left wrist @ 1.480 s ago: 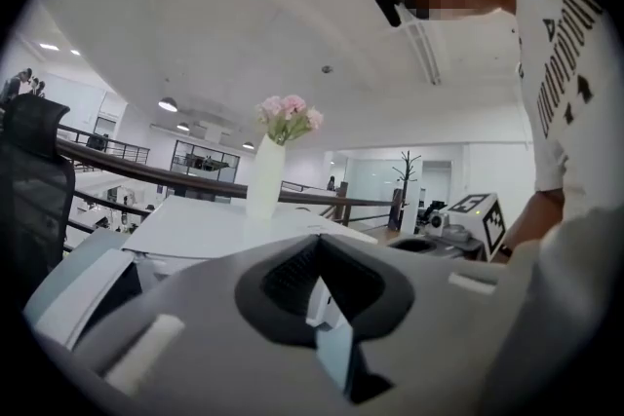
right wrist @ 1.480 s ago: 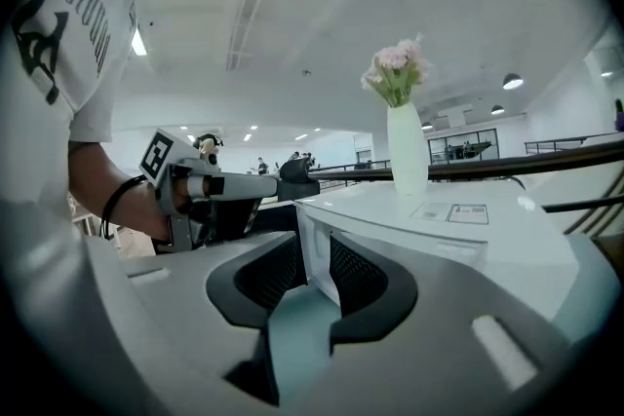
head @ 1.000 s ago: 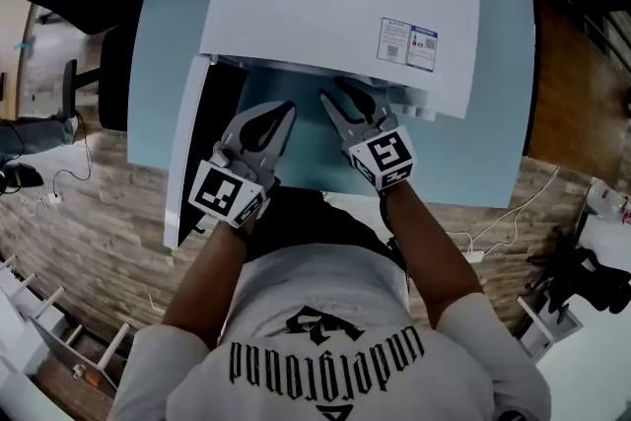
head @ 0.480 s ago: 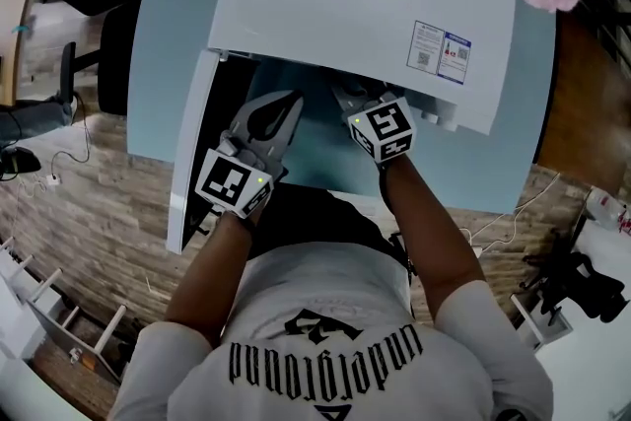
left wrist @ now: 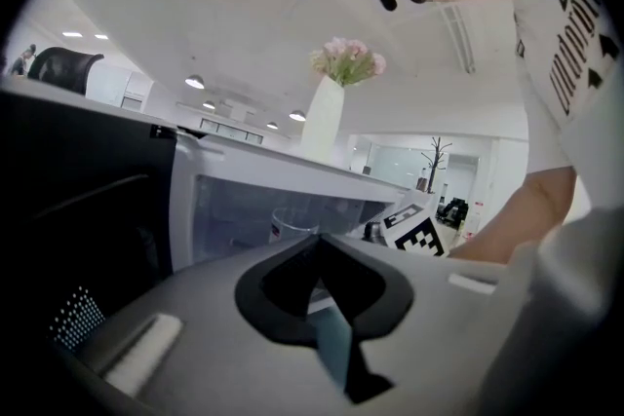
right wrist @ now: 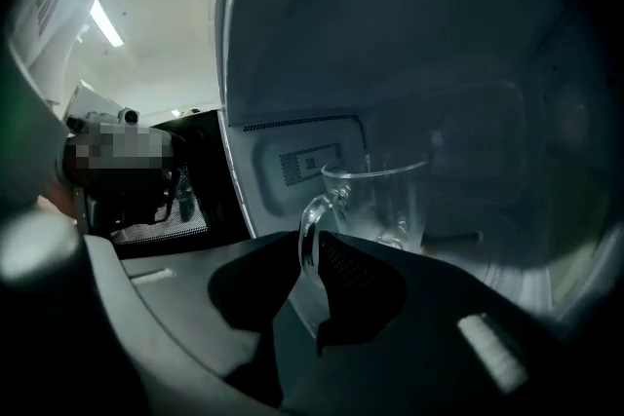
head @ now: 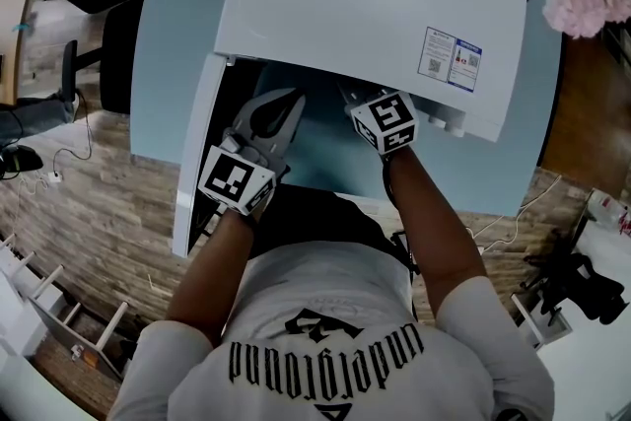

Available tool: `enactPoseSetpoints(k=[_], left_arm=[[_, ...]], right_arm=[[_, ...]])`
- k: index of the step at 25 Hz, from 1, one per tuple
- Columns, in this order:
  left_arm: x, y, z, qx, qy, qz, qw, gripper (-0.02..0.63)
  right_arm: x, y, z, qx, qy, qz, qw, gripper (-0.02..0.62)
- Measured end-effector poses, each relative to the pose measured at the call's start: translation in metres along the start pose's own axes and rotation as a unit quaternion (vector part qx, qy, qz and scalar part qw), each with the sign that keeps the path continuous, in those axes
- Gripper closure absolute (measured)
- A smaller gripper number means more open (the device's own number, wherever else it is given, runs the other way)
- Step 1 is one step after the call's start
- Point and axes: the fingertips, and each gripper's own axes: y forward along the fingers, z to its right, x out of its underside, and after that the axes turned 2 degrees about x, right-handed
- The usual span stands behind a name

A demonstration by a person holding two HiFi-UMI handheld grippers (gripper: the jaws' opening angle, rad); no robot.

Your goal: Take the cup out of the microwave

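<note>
Handle [right wrist: 303, 231] of the cup [right wrist: 390, 200] stands between my right gripper's [right wrist: 310, 253] closing fingers [right wrist: 363, 280], so I'd centre it squarely before lifting; my left gripper [left wrist: 317, 244] is closed, empty.

**Glass cup standing in the open microwave**

The cup [right wrist: 385, 200] is a clear glass mug. It stands upright on the floor of the cooking chamber, near the front opening. Its handle [right wrist: 308, 227] is a curved glass loop that points out toward the opening. From the left gripper view the cup [left wrist: 292, 225] shows only faintly inside the chamber. The microwave [head: 365, 25] is white and box-shaped with two printed labels on its top. It sits on a pale blue table [head: 163, 35]. Its door [head: 197, 158] stands swung wide open on the left, showing the dark chamber.
</note>
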Motion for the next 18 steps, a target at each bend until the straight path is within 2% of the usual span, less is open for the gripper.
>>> enactPoseSetpoints(k=[6,18], left_arm=[[-0.001,-0.004,0.002,0.001,-0.002,-0.001,1.0,0.557],[-0.006,-0.022,0.033,0.017,0.01,0.002,0.9998,0.557]], right_arm=[[-0.009,-0.005,0.0,0.0,-0.033,0.019,0.999,0.555],[-0.007,-0.053,-0.036,-0.004,-0.015,0.039,0.999,0.568]])
